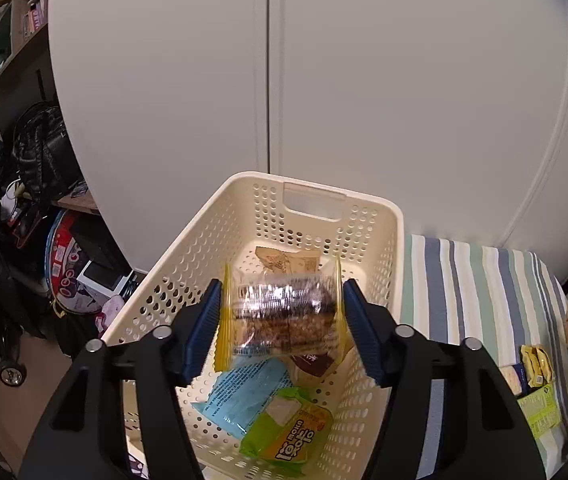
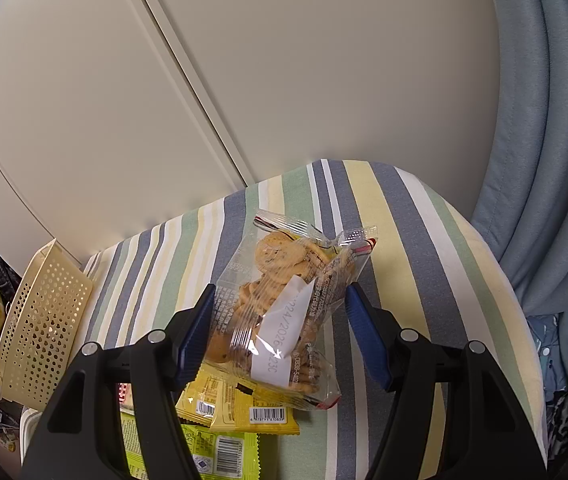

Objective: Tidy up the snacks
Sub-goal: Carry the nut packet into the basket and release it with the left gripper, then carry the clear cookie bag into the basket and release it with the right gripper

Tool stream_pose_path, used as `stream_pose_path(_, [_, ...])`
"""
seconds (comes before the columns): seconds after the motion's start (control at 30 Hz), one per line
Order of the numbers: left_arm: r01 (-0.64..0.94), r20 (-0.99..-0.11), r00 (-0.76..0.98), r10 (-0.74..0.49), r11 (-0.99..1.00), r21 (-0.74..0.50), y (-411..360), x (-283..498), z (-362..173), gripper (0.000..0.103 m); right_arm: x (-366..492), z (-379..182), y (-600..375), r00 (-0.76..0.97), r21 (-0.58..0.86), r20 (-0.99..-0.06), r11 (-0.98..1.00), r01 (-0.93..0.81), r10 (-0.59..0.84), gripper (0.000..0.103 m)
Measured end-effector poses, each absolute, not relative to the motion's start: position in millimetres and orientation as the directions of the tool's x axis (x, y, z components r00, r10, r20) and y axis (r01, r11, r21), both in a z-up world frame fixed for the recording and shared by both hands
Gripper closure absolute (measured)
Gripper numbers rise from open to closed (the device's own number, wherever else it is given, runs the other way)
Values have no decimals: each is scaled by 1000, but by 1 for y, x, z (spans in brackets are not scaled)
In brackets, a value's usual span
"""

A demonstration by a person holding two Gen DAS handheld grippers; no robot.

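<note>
The cream basket (image 1: 380, 216) sits at the edge of the striped cushion (image 2: 404, 216), so a careless drop could tip it. Above it, the left gripper (image 1: 281, 320) hangs with its jaws spread beside a clear biscuit pack (image 1: 284, 312); I cannot tell whether they grip it. The right gripper (image 2: 279, 328) straddles the cookie bag (image 2: 284, 300) wide open, and closing crookedly might crush cookies.
</note>
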State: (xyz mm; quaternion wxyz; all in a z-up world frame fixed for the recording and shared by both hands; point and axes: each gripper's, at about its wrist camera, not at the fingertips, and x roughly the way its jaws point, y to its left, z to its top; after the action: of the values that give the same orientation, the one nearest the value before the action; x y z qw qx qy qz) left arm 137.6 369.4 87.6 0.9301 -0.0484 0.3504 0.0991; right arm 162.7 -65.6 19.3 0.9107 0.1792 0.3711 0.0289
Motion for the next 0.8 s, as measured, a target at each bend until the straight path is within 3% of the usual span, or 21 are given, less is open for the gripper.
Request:
stream_pose_path(0.07, [-241,-654,740,158,970,-38,375,133,86,16,163,19,-66,723,348,-665,934,80,186,39])
stream_pose_path(0.23, [-327,-618,750,235,944,-37,381,115,85,6,162,19,-66,725,346,-664,935,81,183,39])
stream_pose_path(0.57, [-441,-521,744,418,893,87,373,85,72,4,162,19,-66,731,335,-659,939,76,176,39])
stream_pose_path(0.8, [-441,-474,761,443,889,124,363,75,72,3,159,22,-64,744,311,-649,948,70,158,39])
